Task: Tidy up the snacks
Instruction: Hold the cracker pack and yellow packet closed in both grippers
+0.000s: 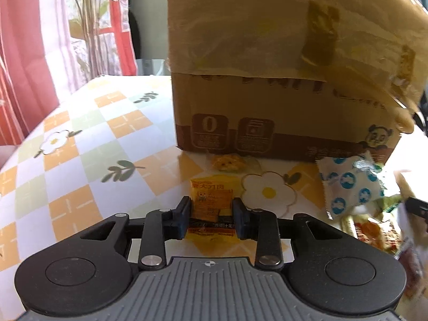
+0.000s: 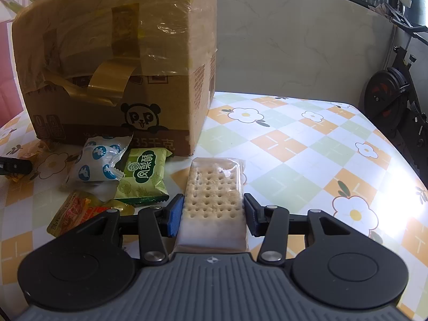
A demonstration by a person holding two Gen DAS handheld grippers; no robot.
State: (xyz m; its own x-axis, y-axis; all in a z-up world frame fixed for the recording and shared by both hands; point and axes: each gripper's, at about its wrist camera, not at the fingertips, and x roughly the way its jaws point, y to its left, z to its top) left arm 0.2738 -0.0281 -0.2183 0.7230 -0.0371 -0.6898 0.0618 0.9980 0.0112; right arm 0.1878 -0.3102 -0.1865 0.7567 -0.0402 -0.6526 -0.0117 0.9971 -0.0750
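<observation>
My left gripper (image 1: pixel 212 214) clamps a small orange snack packet (image 1: pixel 211 200), both fingers touching its sides, above the checked tablecloth (image 1: pixel 80 160). Beyond it stands the taped cardboard box (image 1: pixel 281 93), a yellow snack (image 1: pixel 228 162) at its near base. Right of these lie a blue-dotted white packet (image 2: pixel 99 164), a green packet (image 2: pixel 144 176) and a red-orange packet (image 2: pixel 73 211). My right gripper (image 2: pixel 212 214), rightmost, grips a clear-wrapped cracker pack (image 2: pixel 214 200).
</observation>
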